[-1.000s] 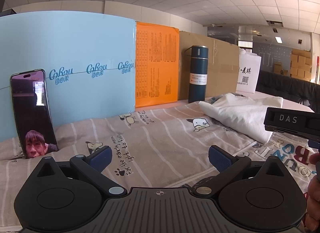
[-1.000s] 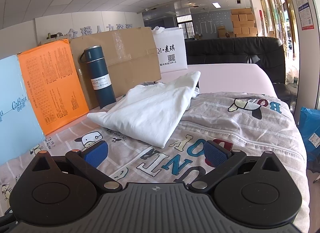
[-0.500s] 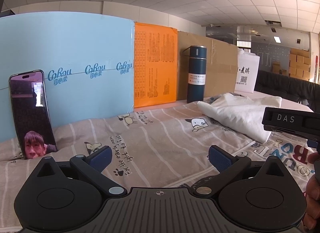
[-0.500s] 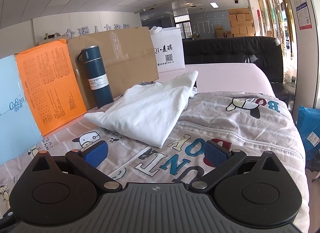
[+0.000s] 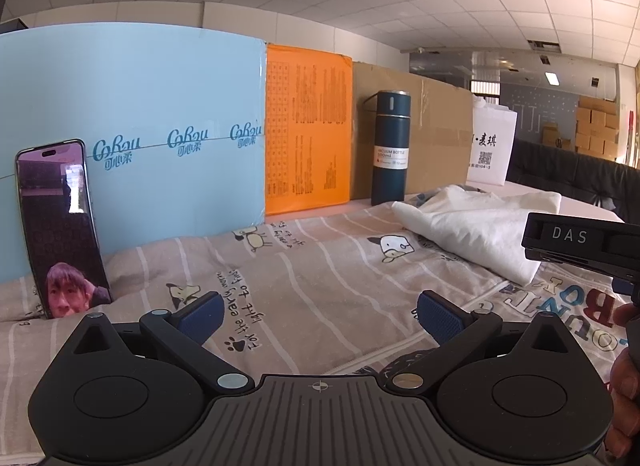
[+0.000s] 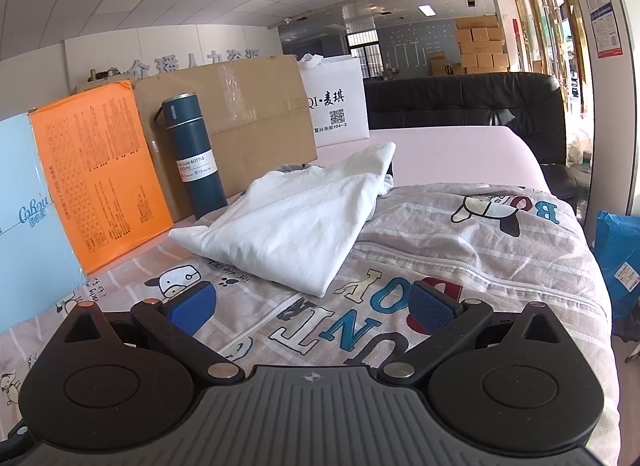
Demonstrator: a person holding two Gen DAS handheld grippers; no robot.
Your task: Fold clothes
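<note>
Item one: we hold the left gripper (image 5: 318, 316) low over a printed cartoon bedsheet (image 5: 328, 278), its blue-padded jaws spread wide and gripping nothing.
Item two: our right gripper (image 6: 312, 306) is likewise spread wide and empty above the sheet's large lettering; in the left view its black body shows at the right edge, with part of a hand (image 5: 624, 378) below it.
Item three: a white garment (image 6: 296, 221), loosely folded into a rough wedge, lies on the sheet ahead of the right gripper, apart from both tools; its far end reaches toward the bare pink surface (image 6: 448, 153) beyond the sheet.
Item four: a dark teal vacuum bottle (image 6: 196, 153) stands upright just behind the garment, in front of a cardboard box (image 6: 248, 105).
Item five: an orange box (image 6: 100, 169) and a pale blue box (image 5: 132, 125) continue the back row, with a white paper bag (image 6: 336, 101) at the other end.
Item six: a phone (image 5: 60, 225) leans against the blue box, seemingly upright on the sheet, though its foot is hidden in the folds
</note>
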